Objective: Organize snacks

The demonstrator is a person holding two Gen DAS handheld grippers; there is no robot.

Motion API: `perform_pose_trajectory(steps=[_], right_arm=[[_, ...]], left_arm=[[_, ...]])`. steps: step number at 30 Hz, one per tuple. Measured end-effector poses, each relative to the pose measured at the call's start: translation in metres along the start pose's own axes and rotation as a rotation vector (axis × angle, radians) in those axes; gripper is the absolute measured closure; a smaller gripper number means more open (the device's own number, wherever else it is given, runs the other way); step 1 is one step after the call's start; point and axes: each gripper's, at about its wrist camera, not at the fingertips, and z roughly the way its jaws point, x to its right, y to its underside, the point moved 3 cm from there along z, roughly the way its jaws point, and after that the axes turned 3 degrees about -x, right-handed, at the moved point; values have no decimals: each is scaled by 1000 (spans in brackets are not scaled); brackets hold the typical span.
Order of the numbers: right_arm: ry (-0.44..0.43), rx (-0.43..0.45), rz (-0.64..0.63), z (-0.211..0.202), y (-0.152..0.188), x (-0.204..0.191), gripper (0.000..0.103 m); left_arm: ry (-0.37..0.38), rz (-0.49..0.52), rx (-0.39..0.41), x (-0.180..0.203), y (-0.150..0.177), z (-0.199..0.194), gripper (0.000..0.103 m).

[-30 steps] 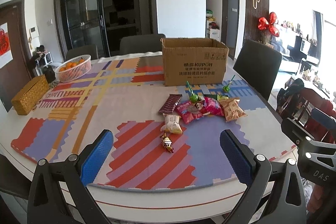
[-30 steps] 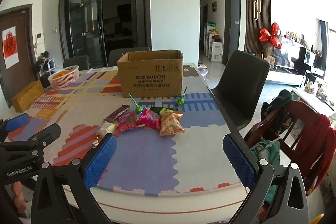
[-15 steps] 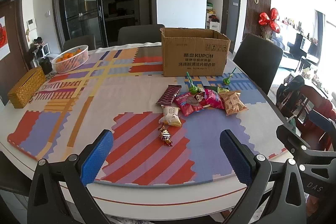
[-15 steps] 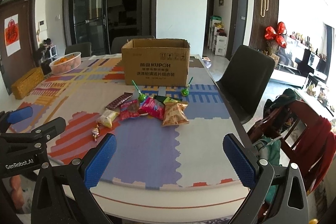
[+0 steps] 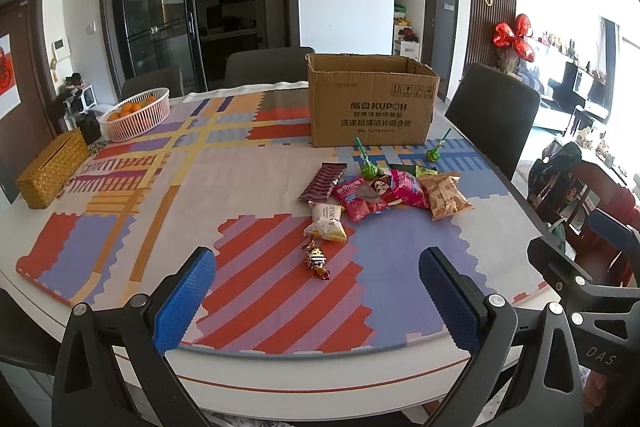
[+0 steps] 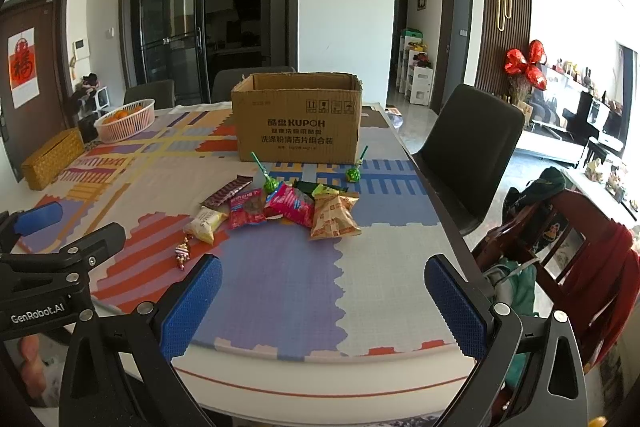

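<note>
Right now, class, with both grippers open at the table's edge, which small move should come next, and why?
Probably ease the left gripper forward toward the small twisted-wrapper candy: it lies nearest, apart from the pile, and the cardboard box stands open-topped behind the snacks.

Near part of table mat [image 5: 272,291] bare in front of both grippers: wide room to reach in. Small candy [image 5: 316,261] lies first in way, on left side. Snack pile [image 5: 384,193] spreads across middle. Cardboard box [image 5: 372,107] stands behind pile like wall, top open. Fruit basket [image 5: 136,115] and woven box [image 5: 52,169] sit far left, well apart.
</note>
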Motion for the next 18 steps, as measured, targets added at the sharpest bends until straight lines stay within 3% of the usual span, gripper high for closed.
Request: perform_pose_trajectory(steps=[18], right_arm=[[-2,-5,0,1,1,0,1]], left_arm=[[-3,-1,-5,-4,0,0,0]])
